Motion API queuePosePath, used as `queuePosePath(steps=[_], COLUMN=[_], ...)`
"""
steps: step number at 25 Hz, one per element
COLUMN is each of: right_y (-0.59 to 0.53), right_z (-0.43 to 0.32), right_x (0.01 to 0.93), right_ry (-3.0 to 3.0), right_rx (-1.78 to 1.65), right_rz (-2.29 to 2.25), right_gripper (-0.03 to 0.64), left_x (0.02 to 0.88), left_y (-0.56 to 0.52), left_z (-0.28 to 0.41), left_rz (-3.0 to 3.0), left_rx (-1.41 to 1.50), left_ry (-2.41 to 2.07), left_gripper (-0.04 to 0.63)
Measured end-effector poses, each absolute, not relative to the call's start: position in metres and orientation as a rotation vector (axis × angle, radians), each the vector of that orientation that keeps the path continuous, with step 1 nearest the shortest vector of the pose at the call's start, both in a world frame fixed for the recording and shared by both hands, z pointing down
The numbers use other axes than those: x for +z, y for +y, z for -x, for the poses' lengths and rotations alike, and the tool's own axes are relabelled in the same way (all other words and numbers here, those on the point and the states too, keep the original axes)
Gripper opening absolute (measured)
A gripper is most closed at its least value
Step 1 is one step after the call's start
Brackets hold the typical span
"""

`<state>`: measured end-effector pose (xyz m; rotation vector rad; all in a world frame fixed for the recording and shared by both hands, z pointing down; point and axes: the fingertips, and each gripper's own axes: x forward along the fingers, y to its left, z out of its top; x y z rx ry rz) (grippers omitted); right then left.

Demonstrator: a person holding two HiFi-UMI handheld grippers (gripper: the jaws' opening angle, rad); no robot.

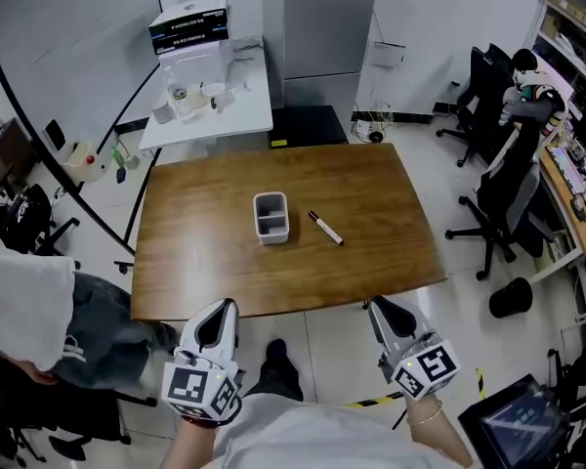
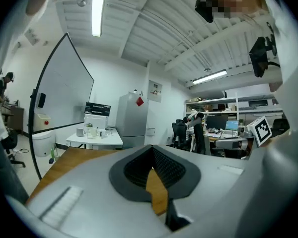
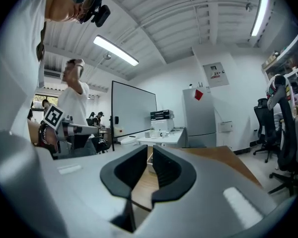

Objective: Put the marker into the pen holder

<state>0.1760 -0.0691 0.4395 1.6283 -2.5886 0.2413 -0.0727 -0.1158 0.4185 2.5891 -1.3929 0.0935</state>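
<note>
On the wooden table (image 1: 205, 262) a grey pen holder (image 1: 271, 217) stands upright near the middle. Just to its right a white marker (image 1: 325, 228) with dark ends lies flat, apart from the holder. My left gripper (image 1: 225, 306) and right gripper (image 1: 376, 304) are held at the table's near edge, well short of both objects. In the left gripper view the left gripper (image 2: 151, 148) has its tips touching, with nothing held. In the right gripper view the right gripper (image 3: 150, 150) shows only a thin slit between its jaws, also with nothing in it. The wooden table (image 3: 213, 157) stretches ahead of it.
Beyond the table's far left corner stands a white side table (image 1: 249, 115) with a box (image 1: 188, 25) and cups. Black office chairs (image 1: 503, 198) stand to the right. A seated person's leg (image 1: 98, 311) is at the near left, and a whiteboard's curved edge (image 1: 49, 154) beyond it.
</note>
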Motion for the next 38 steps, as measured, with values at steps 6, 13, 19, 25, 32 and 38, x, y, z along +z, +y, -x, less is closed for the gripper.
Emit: queuePosePath(steps=[6, 13, 19, 25, 32, 38], right_y=[-0.172, -0.242, -0.279, -0.303, -0.313, -0.31], right_z=[-0.168, -0.196, -0.216, -0.224, -0.22, -0.211], right_x=[0.467, 0.572, 0.659, 0.703, 0.73, 0.724], right_ry=[-2.501, -2.279, -2.098, -1.988, -1.857, -1.865], right_rx=[0.272, 0.478, 0.61, 0.651, 0.664, 0.678], right_rz=[-1.642, -1.489, -1.288, -1.196, -1.141, -1.121], right_gripper=[0.068, 0.091, 0.186, 0.186, 0.132, 0.061], left_x=[0.411, 0.415, 0.417, 0.422, 0.415, 0.425], left_y=[-0.218, -0.264, -0.272, -0.269, -0.265, -0.266], left_z=[0.091, 0.115, 0.145, 0.171, 0.188, 0.203], left_rz=[-2.632, -2.516, -2.428, -2.311, -2.279, -2.262], left_rx=[0.077, 0.046, 0.052, 0.053, 0.021, 0.059], left_ry=[-1.356, -1.473, -1.609, -1.73, -1.773, -1.798], left_gripper=[0.003, 0.003, 0.003, 0.003, 0.003, 0.003])
